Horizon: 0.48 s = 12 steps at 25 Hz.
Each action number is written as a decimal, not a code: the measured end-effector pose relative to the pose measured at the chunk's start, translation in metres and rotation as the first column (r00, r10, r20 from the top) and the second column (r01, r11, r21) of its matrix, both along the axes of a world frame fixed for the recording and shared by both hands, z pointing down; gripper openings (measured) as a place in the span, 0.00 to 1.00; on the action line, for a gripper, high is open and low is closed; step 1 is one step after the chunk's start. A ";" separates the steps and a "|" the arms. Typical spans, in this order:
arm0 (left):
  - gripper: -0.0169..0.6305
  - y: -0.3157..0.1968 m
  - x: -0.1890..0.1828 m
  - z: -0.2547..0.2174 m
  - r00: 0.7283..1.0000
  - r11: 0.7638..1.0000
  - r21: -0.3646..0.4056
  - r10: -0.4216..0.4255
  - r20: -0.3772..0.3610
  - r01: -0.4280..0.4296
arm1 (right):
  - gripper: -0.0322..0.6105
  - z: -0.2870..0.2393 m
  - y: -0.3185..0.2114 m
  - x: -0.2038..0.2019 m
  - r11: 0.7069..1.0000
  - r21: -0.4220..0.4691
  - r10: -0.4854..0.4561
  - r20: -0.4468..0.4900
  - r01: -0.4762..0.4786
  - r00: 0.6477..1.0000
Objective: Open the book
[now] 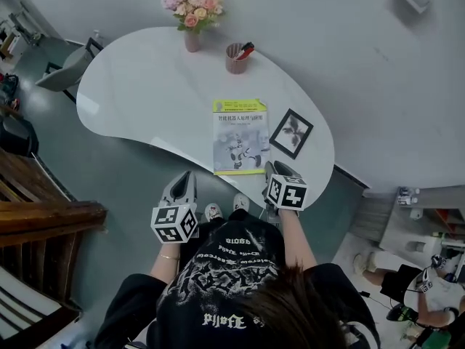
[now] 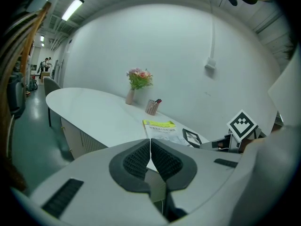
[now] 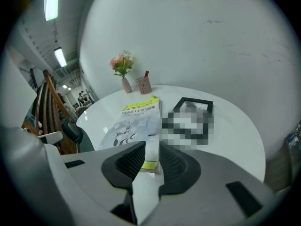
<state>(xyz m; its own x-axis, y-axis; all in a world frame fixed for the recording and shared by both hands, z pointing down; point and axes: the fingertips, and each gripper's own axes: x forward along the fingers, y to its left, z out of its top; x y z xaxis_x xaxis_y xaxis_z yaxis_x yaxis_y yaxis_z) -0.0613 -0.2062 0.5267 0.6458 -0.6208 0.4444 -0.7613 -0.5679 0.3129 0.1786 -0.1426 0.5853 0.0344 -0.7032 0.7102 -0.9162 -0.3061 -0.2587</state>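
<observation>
1. The left tongs (image 2: 150,142) are pressed together and empty. They hang short of the surface's (image 1: 138,93) near edge, left of the book (image 1: 240,137).
2. The right tongs (image 3: 151,147) are spread and pinch nothing. The book's near right corner shows through their gap.
3. The book lies closed and flat, its near edge close to the surface's near edge.
4. A picture frame (image 1: 292,133) lies just right of it, not touching; left of it the surface is bare.
5. A pen cup (image 1: 236,58) and a flower vase (image 1: 192,38) stand near the far edge.
</observation>
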 end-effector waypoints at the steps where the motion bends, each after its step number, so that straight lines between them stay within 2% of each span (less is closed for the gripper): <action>1: 0.06 -0.001 -0.001 0.001 1.000 1.000 -0.003 -0.008 0.006 0.008 | 0.23 0.003 -0.001 -0.001 1.000 -0.013 -0.004 0.007 0.004 1.000; 12: 0.06 -0.015 -0.014 0.015 0.997 0.998 -0.034 -0.051 0.064 0.053 | 0.26 0.022 -0.015 -0.006 0.993 -0.117 -0.012 0.033 0.016 0.999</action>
<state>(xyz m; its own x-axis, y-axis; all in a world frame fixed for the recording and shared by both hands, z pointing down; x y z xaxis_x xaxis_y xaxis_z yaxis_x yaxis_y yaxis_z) -0.0749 -0.2209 0.5421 0.5829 -0.6361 0.5056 -0.8085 -0.5165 0.2821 0.1729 -0.1577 0.6072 0.0009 -0.6155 0.7881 -0.9124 -0.3231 -0.2513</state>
